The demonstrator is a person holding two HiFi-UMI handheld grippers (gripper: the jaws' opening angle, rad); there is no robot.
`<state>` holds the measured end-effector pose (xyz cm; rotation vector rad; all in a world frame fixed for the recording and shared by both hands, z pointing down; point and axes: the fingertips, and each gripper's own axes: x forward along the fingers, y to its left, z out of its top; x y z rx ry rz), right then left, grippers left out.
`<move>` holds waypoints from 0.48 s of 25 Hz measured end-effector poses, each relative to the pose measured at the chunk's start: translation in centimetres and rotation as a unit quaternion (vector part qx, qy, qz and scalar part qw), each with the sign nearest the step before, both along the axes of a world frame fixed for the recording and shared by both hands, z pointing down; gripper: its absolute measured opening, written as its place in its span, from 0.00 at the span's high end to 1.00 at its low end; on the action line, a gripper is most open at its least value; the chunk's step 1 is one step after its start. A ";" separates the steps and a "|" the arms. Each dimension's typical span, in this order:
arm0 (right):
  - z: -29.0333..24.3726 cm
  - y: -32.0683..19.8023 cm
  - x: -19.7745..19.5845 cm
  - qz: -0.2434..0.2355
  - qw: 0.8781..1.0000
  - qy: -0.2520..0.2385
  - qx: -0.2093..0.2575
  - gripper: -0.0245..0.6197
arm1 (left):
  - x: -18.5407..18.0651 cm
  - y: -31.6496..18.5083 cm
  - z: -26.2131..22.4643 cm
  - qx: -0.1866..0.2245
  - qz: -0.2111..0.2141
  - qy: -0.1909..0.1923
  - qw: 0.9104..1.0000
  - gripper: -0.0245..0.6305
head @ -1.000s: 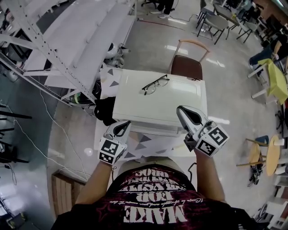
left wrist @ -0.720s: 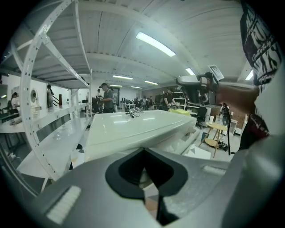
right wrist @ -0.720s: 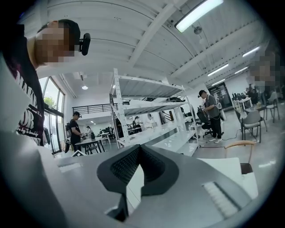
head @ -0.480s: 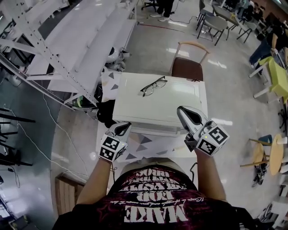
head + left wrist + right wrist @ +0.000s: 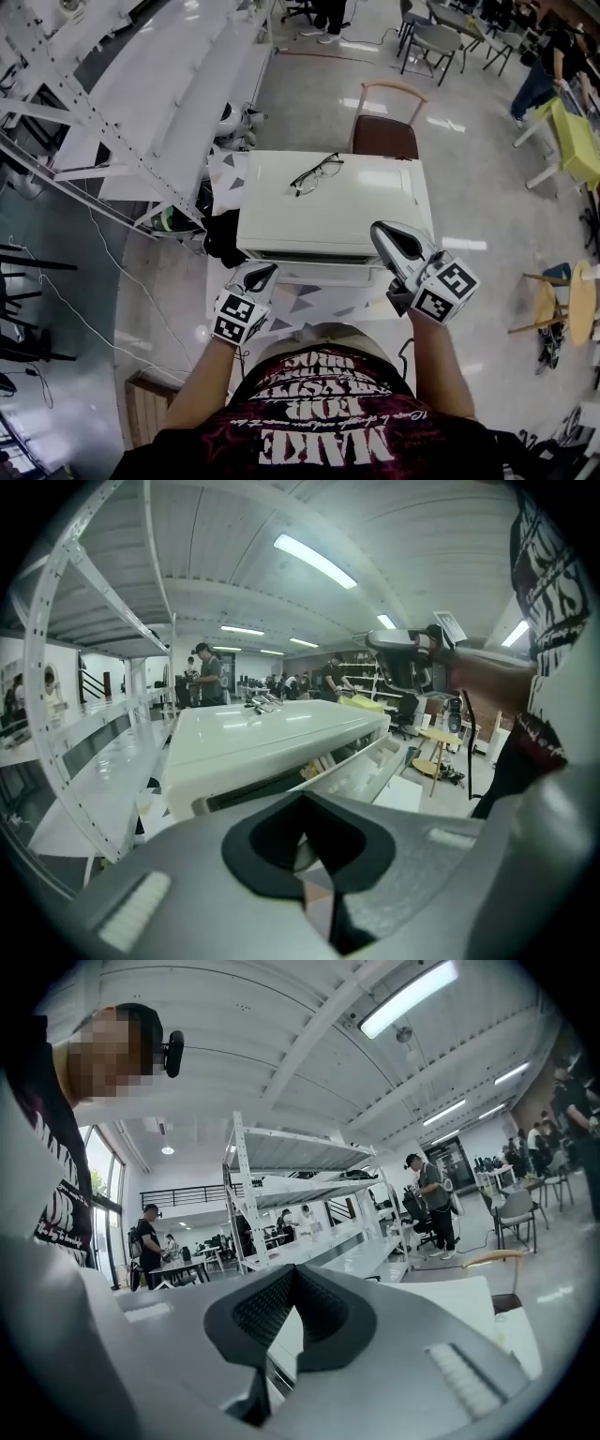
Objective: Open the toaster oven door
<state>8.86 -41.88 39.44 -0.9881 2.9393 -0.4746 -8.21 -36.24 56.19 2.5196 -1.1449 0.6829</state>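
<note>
Left gripper point(image 5: 263, 273) has drawn back toward the person, jaws together on nothing, and the toaster oven door point(image 5: 323, 274) just beyond it now tilts ajar, with a dark gap under the top edge. Right gripper point(image 5: 379, 232) is likewise closed and empty, at the front right corner of the toaster oven point(image 5: 328, 202). The oven stands on the patterned table point(image 5: 309, 305), glasses point(image 5: 315, 174) on its top, chair point(image 5: 386, 136) behind.
</note>
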 end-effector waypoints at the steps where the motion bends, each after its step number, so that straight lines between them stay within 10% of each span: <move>1: -0.1 0.2 -0.1 0.002 1.000 0.000 0.001 0.92 | 0.0 0.4 0.1 0.003 0.005 -0.001 1.000 0.96; 12: -0.1 3.5 -0.4 0.046 0.999 0.001 0.007 0.92 | 1.0 4.9 1.5 0.005 0.083 0.019 0.996 0.96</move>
